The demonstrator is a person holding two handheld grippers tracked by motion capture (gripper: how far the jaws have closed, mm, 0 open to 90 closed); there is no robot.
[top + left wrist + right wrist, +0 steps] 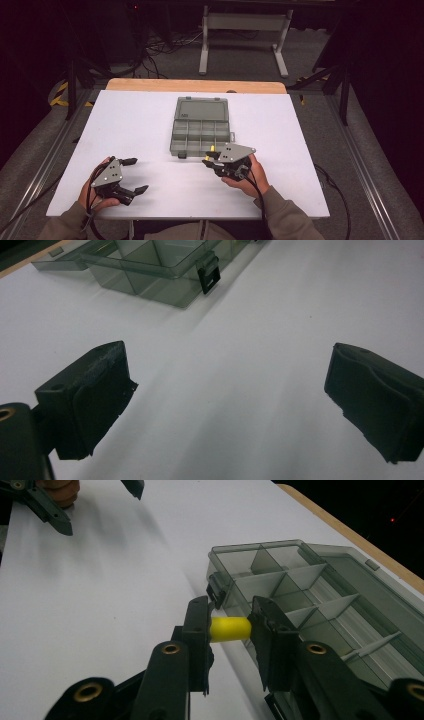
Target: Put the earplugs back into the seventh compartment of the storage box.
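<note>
A smoky clear compartment box [201,129] lies open mid-table, its lid [202,108] folded back on the far side. My right gripper [209,157] is shut on a small yellow cylinder [230,629], held end to end between the jaws just at the box's near rim [235,582]. The yellow cylinder [212,148] peeks out beside the box's front wall. My left gripper [134,175] rests at the table's near left, open, jaws far apart with bare white table between them [230,395]. The box's black latch [209,275] lies ahead of it.
The white tabletop [130,125] has free room left of the box and along the front edge. A wooden strip [195,85] borders the far edge. Beyond stand a white frame [245,30] and floor cables. The compartments I can see look empty.
</note>
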